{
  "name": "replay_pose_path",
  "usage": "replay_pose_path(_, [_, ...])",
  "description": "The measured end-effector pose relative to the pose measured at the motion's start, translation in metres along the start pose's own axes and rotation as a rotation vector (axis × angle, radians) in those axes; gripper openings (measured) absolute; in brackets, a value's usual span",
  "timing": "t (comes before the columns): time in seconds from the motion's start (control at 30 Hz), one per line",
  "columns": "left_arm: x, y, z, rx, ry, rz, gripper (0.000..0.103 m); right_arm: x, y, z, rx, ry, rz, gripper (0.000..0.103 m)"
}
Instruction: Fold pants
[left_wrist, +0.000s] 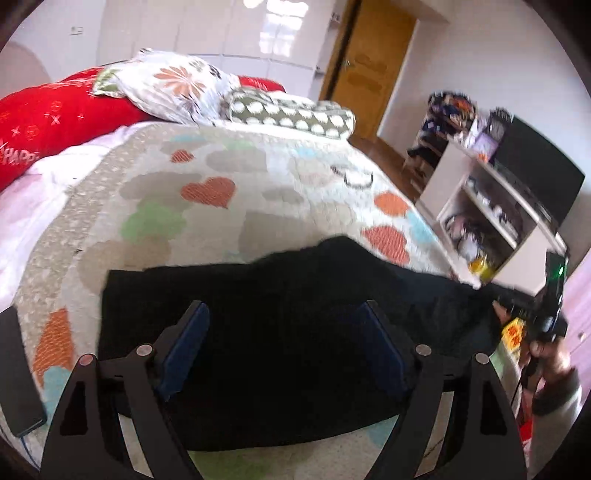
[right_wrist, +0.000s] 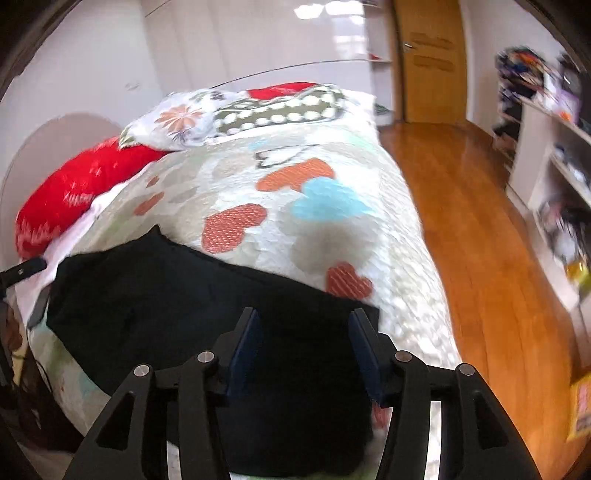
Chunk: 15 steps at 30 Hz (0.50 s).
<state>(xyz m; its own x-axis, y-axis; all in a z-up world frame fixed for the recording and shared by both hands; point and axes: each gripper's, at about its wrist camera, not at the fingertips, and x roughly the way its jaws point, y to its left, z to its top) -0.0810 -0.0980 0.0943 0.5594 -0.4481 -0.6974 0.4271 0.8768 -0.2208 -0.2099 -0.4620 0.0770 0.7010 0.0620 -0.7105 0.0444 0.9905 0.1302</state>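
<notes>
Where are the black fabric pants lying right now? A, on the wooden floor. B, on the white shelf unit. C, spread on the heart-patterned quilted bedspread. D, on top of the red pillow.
C: the black fabric pants lie flat on the heart-patterned quilted bedspread, well short of the red pillow and clear of the wooden floor.
</notes>
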Motion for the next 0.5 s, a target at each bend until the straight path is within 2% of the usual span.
replay_pose_path(0.1, [0.019, 0.001, -0.004, 0.015, 0.055, 0.02, 0.083, 0.018, 0.019, 0.01, -0.109, 0.014, 0.053, 0.048])
replay_pose_path(0.17, [0.027, 0.008, -0.007, 0.012, 0.07, 0.057, 0.083, 0.038, 0.033, 0.016, -0.197, 0.054, 0.048, 0.048])
replay_pose_path(0.2, [0.03, 0.013, -0.008, 0.009, 0.077, 0.085, 0.083, 0.046, 0.035, 0.017, -0.226, 0.078, 0.047, 0.045])
replay_pose_path(0.23, [0.033, 0.018, -0.01, 0.002, 0.082, 0.11, 0.083, 0.06, 0.037, 0.017, -0.259, 0.115, 0.052, 0.039])
replay_pose_path(0.27, [0.034, 0.024, -0.012, -0.011, 0.089, 0.121, 0.083, 0.066, 0.038, 0.015, -0.278, 0.149, 0.056, 0.022])
replay_pose_path(0.3, [0.036, 0.031, -0.014, -0.031, 0.101, 0.128, 0.083, 0.071, 0.038, 0.014, -0.293, 0.174, 0.061, 0.016])
replay_pose_path(0.37, [0.04, 0.045, -0.019, -0.075, 0.125, 0.127, 0.083, 0.068, 0.042, 0.016, -0.318, 0.175, 0.073, 0.007])
replay_pose_path(0.43, [0.04, 0.053, -0.022, -0.102, 0.129, 0.114, 0.083, 0.058, 0.045, 0.021, -0.342, 0.142, 0.059, 0.007])
replay_pose_path(0.5, [0.039, 0.053, -0.024, -0.101, 0.121, 0.112, 0.083, 0.054, 0.042, 0.029, -0.311, 0.113, 0.051, 0.006])
